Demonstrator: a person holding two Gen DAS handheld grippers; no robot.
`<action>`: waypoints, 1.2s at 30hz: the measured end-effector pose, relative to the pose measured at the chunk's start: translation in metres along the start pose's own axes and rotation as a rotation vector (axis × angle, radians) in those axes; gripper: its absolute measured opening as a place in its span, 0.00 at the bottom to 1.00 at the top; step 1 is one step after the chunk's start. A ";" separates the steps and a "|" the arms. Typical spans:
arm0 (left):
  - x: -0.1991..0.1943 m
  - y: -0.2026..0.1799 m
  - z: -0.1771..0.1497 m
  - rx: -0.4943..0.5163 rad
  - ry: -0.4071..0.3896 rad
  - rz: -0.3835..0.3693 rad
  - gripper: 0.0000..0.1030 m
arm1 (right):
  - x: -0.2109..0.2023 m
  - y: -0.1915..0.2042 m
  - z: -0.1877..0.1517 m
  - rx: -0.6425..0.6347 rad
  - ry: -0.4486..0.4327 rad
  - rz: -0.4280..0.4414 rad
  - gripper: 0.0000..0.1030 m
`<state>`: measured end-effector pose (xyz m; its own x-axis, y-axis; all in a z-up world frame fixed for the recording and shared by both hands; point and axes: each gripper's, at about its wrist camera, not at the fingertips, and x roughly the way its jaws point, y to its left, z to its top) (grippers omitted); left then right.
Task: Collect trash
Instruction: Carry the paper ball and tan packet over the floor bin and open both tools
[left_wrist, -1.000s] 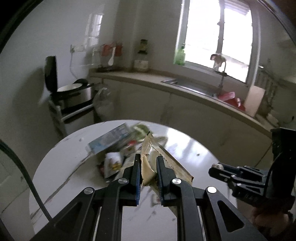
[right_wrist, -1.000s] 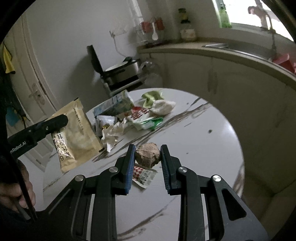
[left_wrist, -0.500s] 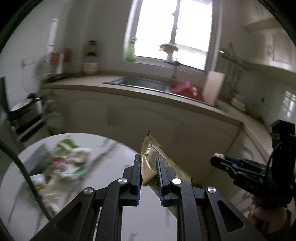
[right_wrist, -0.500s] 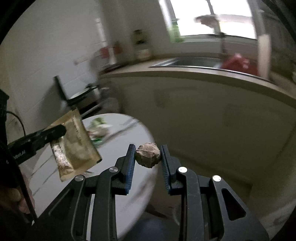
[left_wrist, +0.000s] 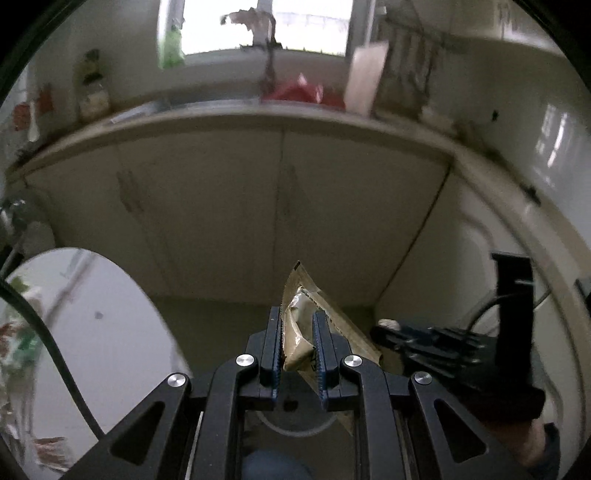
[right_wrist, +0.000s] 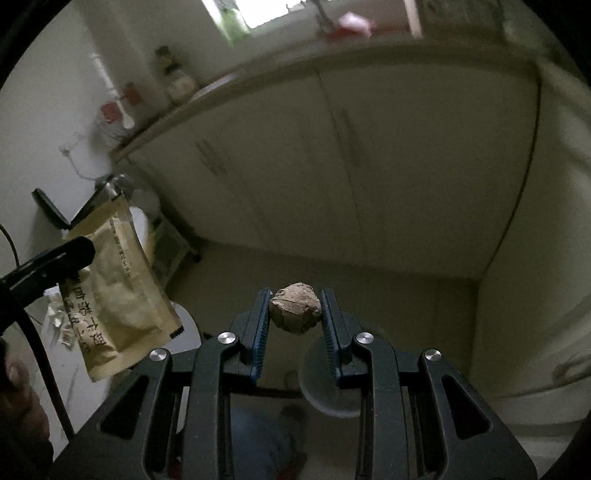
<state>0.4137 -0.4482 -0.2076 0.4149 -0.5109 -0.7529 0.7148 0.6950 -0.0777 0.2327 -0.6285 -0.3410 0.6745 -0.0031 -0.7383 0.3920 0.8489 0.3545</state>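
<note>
Item, left claw (left_wrist: 297, 345): clenched on a flat tan foil sachet with a serrated edge (left_wrist: 299, 332), which stands up between the pads and trails off toward 4 o'clock. Item, right claw (right_wrist: 295, 325): grasping a crumpled brown paper ball (right_wrist: 295, 308), pinched at both sides near the fingertips. Item, round white marble-veined table (left_wrist: 110, 314): at 9 o'clock in the left wrist view, with mixed wrappers (left_wrist: 18, 332) lying at its far left edge. Item, cream cabinet doors (right_wrist: 332, 166): ahead, floor below. Step in hand, as judged: carrying two pieces off the table toward disposal. No bin is plainly identifiable; a grey round shape (right_wrist: 325, 387) sits low behind the right claw. The next move calls for finding the receptacle, positioning each claw over it, then letting go.
</note>
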 end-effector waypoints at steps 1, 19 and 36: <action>0.012 -0.002 0.002 0.011 0.021 0.008 0.11 | 0.010 -0.008 -0.004 0.018 0.022 0.003 0.25; 0.172 -0.041 0.023 0.166 0.271 0.153 0.49 | 0.124 -0.075 -0.035 0.190 0.223 0.023 0.28; 0.143 -0.032 0.027 0.142 0.124 0.223 0.87 | 0.119 -0.087 -0.045 0.326 0.220 -0.053 1.00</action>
<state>0.4653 -0.5566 -0.2950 0.5050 -0.2820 -0.8158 0.6889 0.7011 0.1841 0.2509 -0.6785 -0.4858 0.5114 0.1011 -0.8534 0.6248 0.6381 0.4500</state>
